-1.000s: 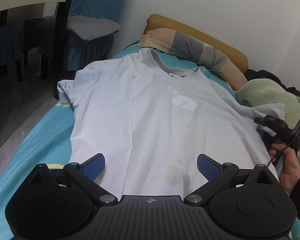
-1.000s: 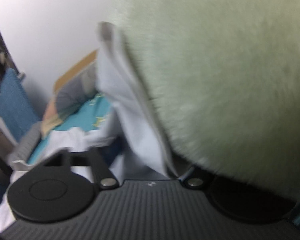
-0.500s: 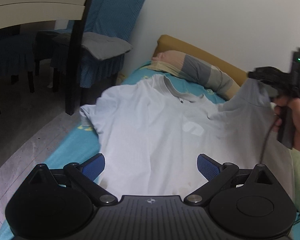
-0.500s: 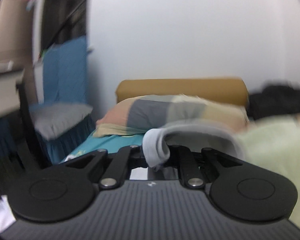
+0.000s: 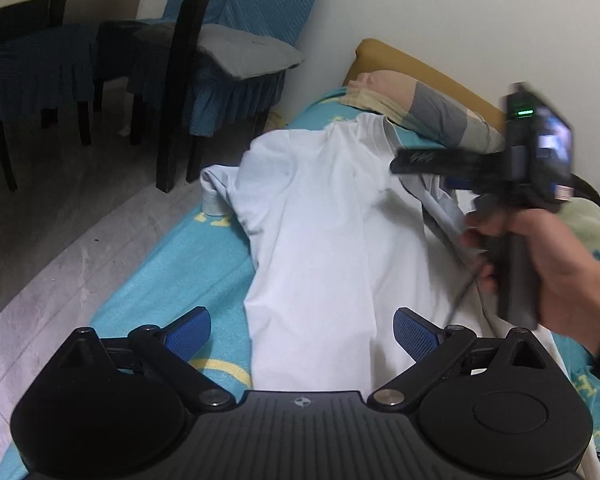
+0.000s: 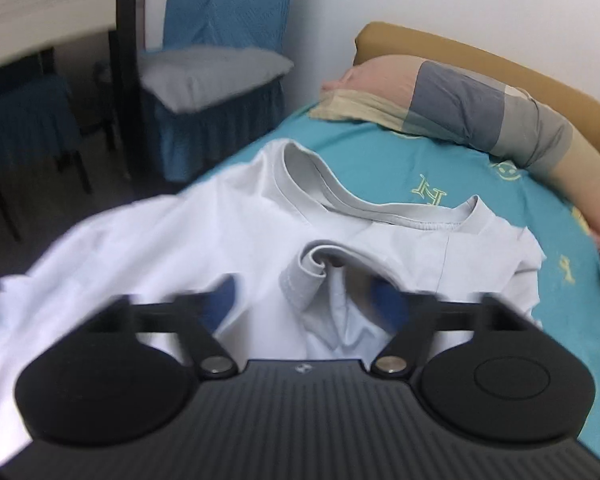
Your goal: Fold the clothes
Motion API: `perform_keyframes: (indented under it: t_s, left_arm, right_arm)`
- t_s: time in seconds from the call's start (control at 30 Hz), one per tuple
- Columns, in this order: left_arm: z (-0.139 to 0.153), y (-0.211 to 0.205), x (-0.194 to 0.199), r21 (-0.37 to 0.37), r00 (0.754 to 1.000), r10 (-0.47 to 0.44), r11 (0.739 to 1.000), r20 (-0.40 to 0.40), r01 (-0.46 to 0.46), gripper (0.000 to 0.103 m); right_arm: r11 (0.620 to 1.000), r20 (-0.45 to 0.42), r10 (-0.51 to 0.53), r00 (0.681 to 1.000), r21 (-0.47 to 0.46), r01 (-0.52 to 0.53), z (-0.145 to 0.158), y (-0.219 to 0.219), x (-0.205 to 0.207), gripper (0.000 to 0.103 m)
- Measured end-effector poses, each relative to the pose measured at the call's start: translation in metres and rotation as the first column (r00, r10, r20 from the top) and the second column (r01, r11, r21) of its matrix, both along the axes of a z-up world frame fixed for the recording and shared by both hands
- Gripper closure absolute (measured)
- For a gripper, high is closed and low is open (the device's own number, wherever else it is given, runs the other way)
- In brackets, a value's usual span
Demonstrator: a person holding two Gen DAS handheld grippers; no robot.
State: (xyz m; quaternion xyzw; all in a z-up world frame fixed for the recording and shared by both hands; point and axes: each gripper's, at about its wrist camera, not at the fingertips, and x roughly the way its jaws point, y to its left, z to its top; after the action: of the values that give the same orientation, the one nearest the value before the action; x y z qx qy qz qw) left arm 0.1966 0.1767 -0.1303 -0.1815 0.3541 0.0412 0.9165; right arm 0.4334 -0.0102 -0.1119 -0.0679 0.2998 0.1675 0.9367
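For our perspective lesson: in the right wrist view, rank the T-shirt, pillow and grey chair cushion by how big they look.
1. T-shirt, by far the largest, though nearest the camera.
2. Pillow.
3. Chair cushion, smallest, but it sits farthest away, so its true size against the pillow is unsure.

Left gripper [image 5: 302,334]: black ribbed housing, round side discs, silver pivot screws, blue textured pads [image 5: 414,334]. Right gripper [image 6: 306,298] matches it; bare right hand [image 5: 556,268], dark sleeve, green light, thin black cable

Left gripper [image 5: 302,330] gapes wide; right gripper [image 6: 306,300] spread apart.
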Motion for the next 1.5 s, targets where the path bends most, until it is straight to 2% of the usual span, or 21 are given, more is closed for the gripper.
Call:
perform_keyframes:
  t_s: [0.17, 0.4, 0.47, 0.6, 0.73, 0.93, 1.13, 1.37, 1.5]
  left_arm:
    - [0.007, -0.007, -0.007, 0.019, 0.999, -0.026, 0.999, 0.019, 0.025, 0.004]
    - [0.035, -0.02, -0.031, 0.04, 0.996, -0.077, 0.996, 0.045, 0.075, 0.004]
    - [0.043, -0.023, -0.043, 0.056, 0.996, -0.081, 0.995, 0.046, 0.078, 0.004]
    - [0.06, -0.03, -0.07, 0.041, 0.994, -0.094, 0.995, 0.047, 0.092, 0.004]
    - [0.084, -0.048, -0.096, 0.104, 0.989, -0.132, 0.987, 0.068, 0.125, 0.004]
    - [0.096, -0.089, -0.123, 0.198, 0.979, -0.194, 0.963, 0.055, 0.18, 0.004]
    - [0.092, -0.124, -0.133, 0.253, 0.972, -0.236, 0.94, 0.004, 0.228, 0.004]
    - [0.086, -0.165, -0.132, 0.274, 0.959, -0.278, 0.92, -0.048, 0.28, 0.004]
    - [0.073, -0.196, -0.127, 0.244, 0.943, -0.32, 0.911, -0.092, 0.332, 0.005]
  right_arm:
    - [0.991, 0.027, -0.032, 0.999, 0.135, 0.028, 0.045, -0.034, -0.063, 0.02]
    - [0.967, 0.022, -0.12, 0.993, 0.229, 0.111, 0.097, -0.097, -0.204, 0.02]
    - [0.96, 0.006, -0.142, 0.99, 0.245, 0.136, 0.105, -0.115, -0.245, 0.02]
    - [0.951, -0.023, -0.195, 0.981, 0.241, 0.194, 0.112, -0.145, -0.312, 0.02]
    - [0.947, 0.01, -0.214, 0.977, 0.246, 0.206, 0.111, -0.164, -0.357, 0.02]
    - [0.909, -0.008, -0.265, 0.964, 0.331, 0.253, 0.11, -0.196, -0.387, 0.02]
    - [0.911, 0.031, -0.267, 0.963, 0.335, 0.242, 0.113, -0.208, -0.393, 0.02]
    - [0.891, 0.036, -0.293, 0.956, 0.373, 0.259, 0.112, -0.229, -0.396, 0.02]
    - [0.87, 0.037, -0.323, 0.946, 0.404, 0.281, 0.115, -0.248, -0.397, 0.02]
